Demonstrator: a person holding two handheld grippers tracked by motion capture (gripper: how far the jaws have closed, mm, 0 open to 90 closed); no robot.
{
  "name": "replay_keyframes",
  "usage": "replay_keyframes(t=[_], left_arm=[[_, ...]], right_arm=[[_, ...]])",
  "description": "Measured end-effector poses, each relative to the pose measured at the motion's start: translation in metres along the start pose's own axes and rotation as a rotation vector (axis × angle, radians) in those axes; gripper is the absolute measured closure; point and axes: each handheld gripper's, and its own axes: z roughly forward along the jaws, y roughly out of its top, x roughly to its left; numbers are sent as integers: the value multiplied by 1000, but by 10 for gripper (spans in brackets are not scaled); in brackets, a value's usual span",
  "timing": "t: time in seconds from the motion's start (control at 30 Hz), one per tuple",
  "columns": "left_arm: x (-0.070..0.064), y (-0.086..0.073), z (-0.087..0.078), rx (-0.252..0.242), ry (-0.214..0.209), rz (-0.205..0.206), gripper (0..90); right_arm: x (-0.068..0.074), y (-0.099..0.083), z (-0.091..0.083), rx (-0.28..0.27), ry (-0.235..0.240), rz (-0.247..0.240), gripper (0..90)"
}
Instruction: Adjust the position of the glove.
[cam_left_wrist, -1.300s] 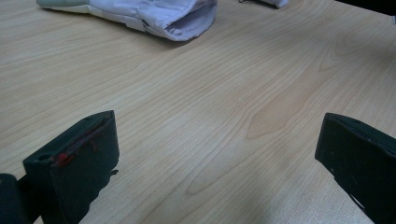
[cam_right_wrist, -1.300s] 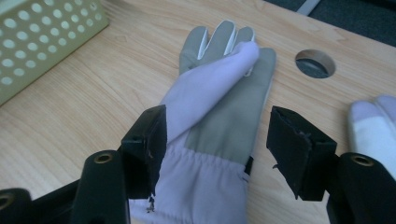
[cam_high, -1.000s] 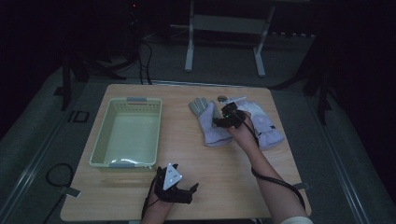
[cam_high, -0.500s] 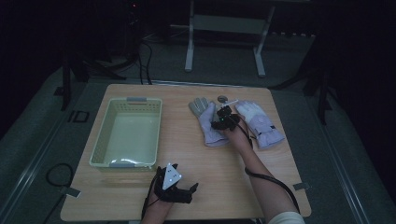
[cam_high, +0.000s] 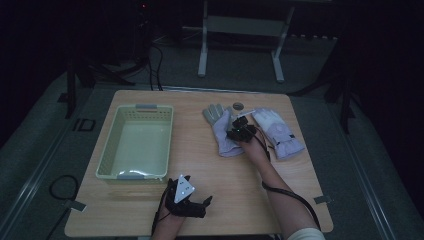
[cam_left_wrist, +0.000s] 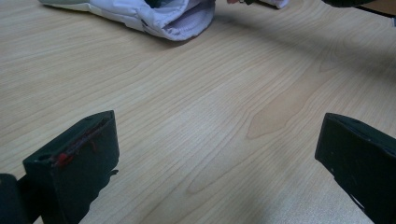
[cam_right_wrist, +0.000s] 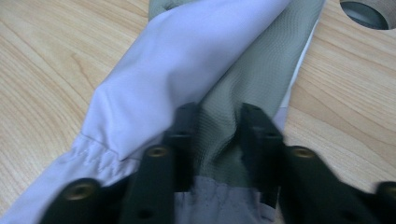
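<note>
Two pale lilac gloves with grey palms lie at the table's far right. My right gripper (cam_high: 237, 129) is down on the left glove (cam_high: 220, 131), its jaws pinching a fold of the grey fabric (cam_right_wrist: 219, 112). The right glove (cam_high: 278, 133) lies flat beside it. My left gripper (cam_high: 201, 206) rests open near the table's front edge, nothing between its jaws, and its own view shows the left glove's cuff (cam_left_wrist: 180, 21) far ahead over bare wood.
A pale green mesh basket (cam_high: 110, 156) stands empty at the table's left. A small round grey disc (cam_high: 238, 106) lies behind the gloves, seen up close as a ring (cam_right_wrist: 369, 14). Stand legs and cables occupy the dark floor beyond.
My right gripper has shifted left off the gap between the gloves onto the left glove and closed on its fabric. The left gripper has stayed in place.
</note>
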Motion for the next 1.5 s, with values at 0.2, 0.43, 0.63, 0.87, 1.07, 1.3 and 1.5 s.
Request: replay_keyframes(t=[0.2, 0.43, 0.63, 0.87, 1.07, 1.3, 1.5], left_arm=[[0, 0, 0, 3, 1, 1, 0], [0, 0, 0, 3, -1, -2, 0], [0, 0, 0, 1, -1, -1, 0], [0, 0, 0, 4, 3, 0, 0], [1, 0, 0, -1, 3, -4, 0], [0, 0, 0, 4, 4, -2, 0], [0, 0, 0, 5, 6, 3, 0]], right_arm=[[5, 1, -1, -9, -23, 33, 828], [16, 7, -13, -40, -57, 51, 874], [20, 11, -32, -91, -50, 64, 874], [25, 11, -62, -148, -47, 120, 874], [32, 8, -95, -211, -74, 129, 873], [41, -4, -128, -257, -97, 176, 873], [51, -29, -140, -269, -101, 207, 873]])
